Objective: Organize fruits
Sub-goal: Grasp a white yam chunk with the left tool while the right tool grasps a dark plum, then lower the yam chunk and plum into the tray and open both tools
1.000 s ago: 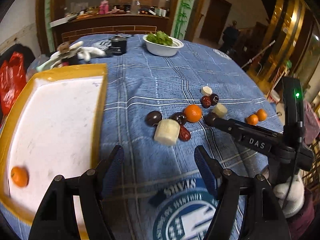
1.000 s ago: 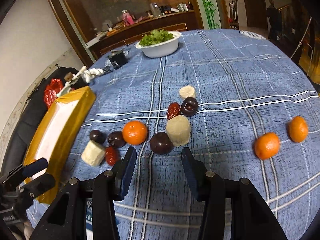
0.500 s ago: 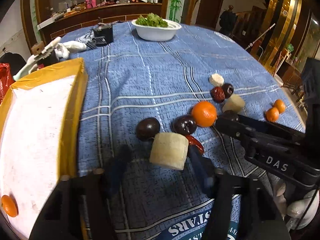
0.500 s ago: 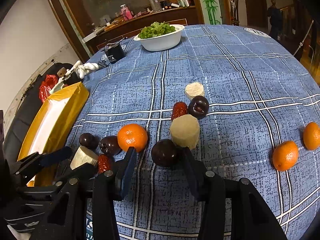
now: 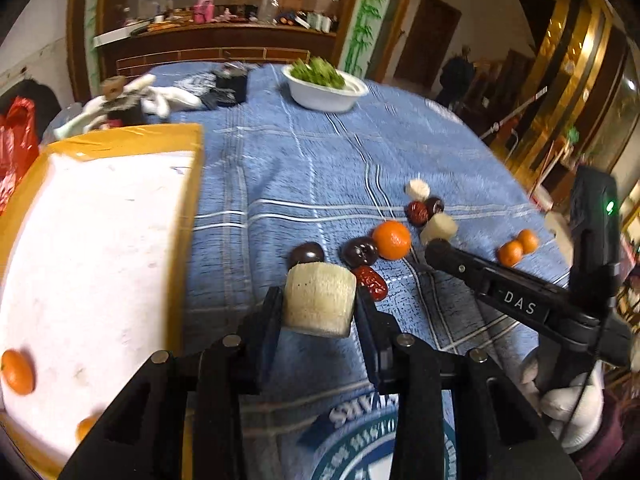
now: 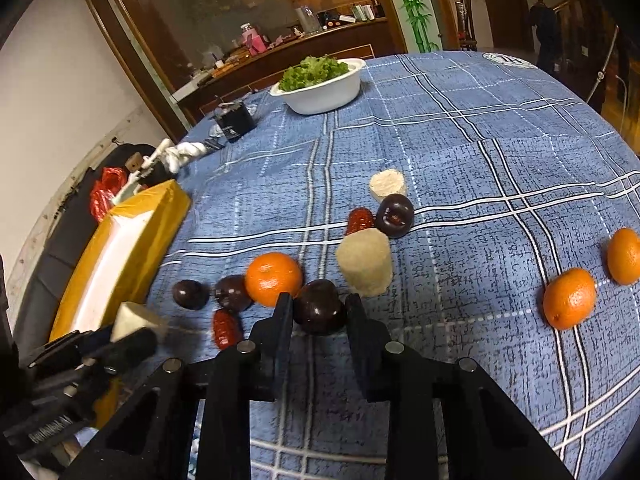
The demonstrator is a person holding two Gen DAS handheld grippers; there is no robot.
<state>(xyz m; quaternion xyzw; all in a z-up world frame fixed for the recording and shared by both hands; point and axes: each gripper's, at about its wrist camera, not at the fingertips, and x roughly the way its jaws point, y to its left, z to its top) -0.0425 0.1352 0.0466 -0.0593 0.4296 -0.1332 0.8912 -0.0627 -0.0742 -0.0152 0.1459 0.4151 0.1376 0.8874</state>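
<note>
Dim warm indoor light, strong fisheye bending, slight motion blur.

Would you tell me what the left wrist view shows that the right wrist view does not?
Only the left wrist view shows the tray's white floor with an orange on it. Only the right wrist view shows the dark plum between the right gripper's fingers. Both show the pale chunk in the left gripper, the loose orange and the bowl of greens.

Blue plaid tablecloth (image 6: 480,152): yellow-rimmed tray (image 5: 120,140) left, white bowl (image 6: 324,92) far, tangerines (image 6: 570,298) right, plums (image 6: 394,216) centre.
</note>
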